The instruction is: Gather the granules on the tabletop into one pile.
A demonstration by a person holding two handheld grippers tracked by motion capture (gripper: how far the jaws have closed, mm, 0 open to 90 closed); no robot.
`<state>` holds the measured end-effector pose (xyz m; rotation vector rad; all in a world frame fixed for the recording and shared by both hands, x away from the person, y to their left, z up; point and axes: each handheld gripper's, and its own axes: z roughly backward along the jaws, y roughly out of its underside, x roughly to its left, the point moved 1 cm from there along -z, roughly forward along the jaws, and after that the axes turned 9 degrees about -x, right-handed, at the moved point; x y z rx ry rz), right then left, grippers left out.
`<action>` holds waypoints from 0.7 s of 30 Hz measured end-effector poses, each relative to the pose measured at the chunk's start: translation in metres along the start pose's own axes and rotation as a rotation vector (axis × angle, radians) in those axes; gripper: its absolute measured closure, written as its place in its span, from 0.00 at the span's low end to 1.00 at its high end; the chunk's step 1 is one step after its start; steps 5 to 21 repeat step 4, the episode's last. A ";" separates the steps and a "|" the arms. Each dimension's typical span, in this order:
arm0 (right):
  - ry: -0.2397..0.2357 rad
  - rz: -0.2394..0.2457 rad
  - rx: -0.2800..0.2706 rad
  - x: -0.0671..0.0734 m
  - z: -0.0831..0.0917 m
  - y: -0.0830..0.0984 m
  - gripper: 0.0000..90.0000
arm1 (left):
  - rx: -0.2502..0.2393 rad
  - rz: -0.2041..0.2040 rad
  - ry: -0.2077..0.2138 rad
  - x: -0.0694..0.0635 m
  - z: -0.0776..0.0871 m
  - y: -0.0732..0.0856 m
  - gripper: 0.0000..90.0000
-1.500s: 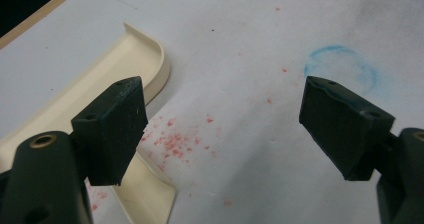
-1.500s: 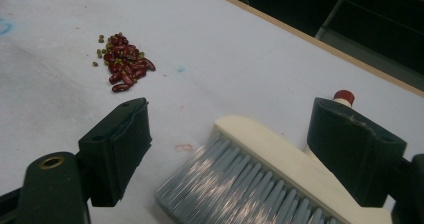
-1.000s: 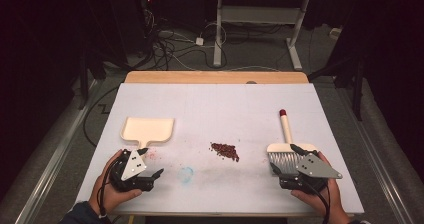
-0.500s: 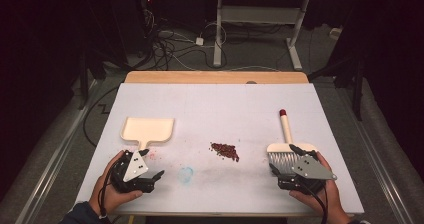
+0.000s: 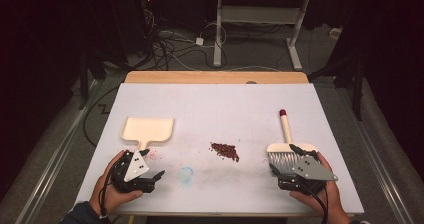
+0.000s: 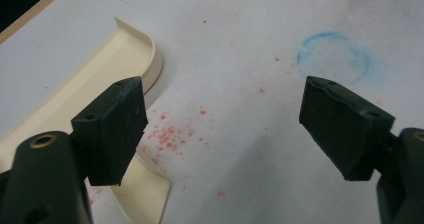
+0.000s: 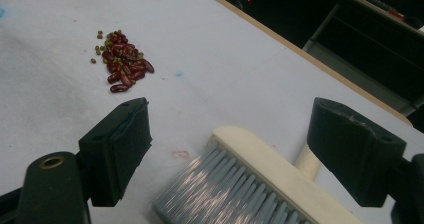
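A cream dustpan lies flat at the table's left, its short handle pointing toward me. My left gripper is open just below that handle. In the left gripper view the dustpan lies beside the left jaw, and nothing sits between the jaws. A small pile of dark red beans lies mid-table. A cream brush with grey bristles and a red-tipped handle lies at the right. My right gripper is open, its jaws standing either side of the brush head, apart from it. The beans lie off to its left.
The white table sheet carries a blue ring mark and red speckle stains near the dustpan handle. A wooden edge bounds the far side. Beyond it are cables and desk legs on the dark floor.
Both hands have stayed almost in place. The left gripper has turned slightly beside the dustpan handle, and the right has edged a little along the brush head. Nothing was taken hold of.
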<state>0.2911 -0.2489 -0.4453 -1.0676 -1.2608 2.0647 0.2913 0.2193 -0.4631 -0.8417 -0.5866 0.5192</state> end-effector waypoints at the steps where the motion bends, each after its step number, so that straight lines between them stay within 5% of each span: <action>1: 0.000 -0.002 -0.002 0.000 0.000 0.000 0.20 | 0.000 0.002 0.000 0.000 0.000 0.000 0.20; 21: 0.002 -0.002 -0.005 -0.001 0.001 0.000 0.20 | 0.000 -0.002 0.001 0.000 -0.001 -0.001 0.20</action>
